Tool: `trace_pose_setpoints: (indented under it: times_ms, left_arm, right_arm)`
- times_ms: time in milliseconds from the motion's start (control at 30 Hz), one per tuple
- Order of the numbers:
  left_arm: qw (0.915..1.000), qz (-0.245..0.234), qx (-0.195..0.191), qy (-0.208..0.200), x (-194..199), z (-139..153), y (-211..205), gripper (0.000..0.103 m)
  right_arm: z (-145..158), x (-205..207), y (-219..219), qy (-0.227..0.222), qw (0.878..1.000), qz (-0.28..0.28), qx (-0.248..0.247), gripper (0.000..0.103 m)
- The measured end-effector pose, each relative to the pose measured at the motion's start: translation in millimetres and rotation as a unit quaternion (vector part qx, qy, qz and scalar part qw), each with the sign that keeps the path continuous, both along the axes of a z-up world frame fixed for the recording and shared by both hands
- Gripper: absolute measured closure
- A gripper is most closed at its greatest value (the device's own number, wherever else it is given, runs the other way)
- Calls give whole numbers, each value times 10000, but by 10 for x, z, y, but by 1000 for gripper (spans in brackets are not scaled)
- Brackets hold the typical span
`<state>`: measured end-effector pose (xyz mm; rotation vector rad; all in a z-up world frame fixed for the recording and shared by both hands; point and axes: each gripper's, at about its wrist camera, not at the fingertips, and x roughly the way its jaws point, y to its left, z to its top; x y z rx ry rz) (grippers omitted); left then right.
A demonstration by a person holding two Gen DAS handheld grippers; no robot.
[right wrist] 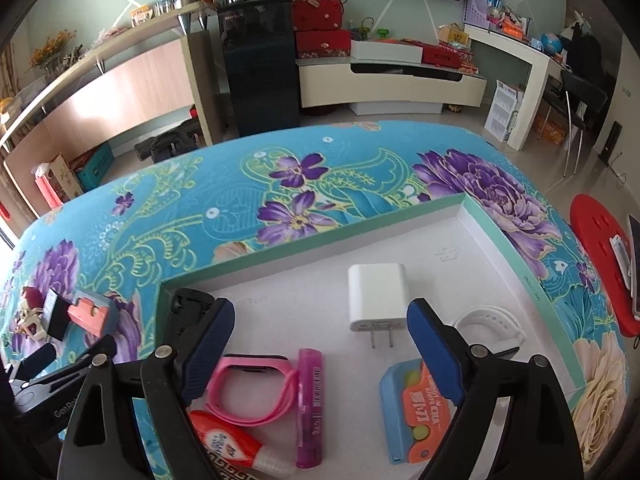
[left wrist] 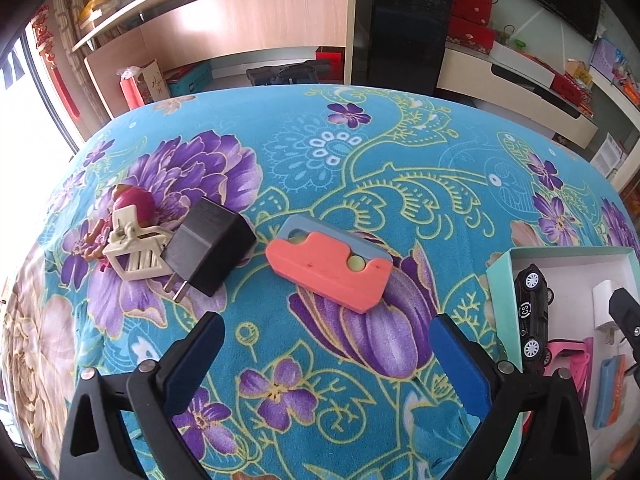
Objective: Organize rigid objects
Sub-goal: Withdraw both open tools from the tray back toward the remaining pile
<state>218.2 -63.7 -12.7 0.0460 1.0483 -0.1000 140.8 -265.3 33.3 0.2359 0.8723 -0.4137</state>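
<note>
The left claw [left wrist: 326, 344] is hovering with its jaws apart and empty; the orange-and-blue block [left wrist: 330, 270] is lying just ahead of it on the surface [left wrist: 400, 152]. It should probably straddle the block's narrower sides, since the black charger [left wrist: 210, 250] sits left. The right claw [right wrist: 320, 340], also apart, is hanging over the box [right wrist: 516, 248].

left tool [left wrist: 326, 334] – black arms, blue pads, silver screws | right tool [right wrist: 320, 328] – same
</note>
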Motion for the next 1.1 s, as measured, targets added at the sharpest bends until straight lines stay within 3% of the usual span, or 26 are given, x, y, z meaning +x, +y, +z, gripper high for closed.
trace_pose_setpoints:
  times_ms: [100, 300, 600, 800, 1100]
  left_arm:
    - [9999, 135, 2, -32, 7, 29, 108, 0]
    - [9974, 629, 292, -184, 10, 95, 451, 0]
    - [9847, 1575, 661, -344, -30, 194, 1166, 0]
    - [9782, 1993, 523, -257, -78, 174, 1555, 0]
    - [9764, 2137, 230, -203, -66, 138, 1785, 0]
  right_arm:
    - [67, 32, 155, -229, 9991, 310, 146, 14]
    - [11, 189, 552, -131, 9956, 921, 73, 15]
    - [-68, 325, 1041, -264, 9846, 1624, 589, 15]
    - [-168, 447, 1376, -230, 9770, 2053, 533, 15]
    - [-415, 647, 1669, -86, 9686, 2420, 565, 15]
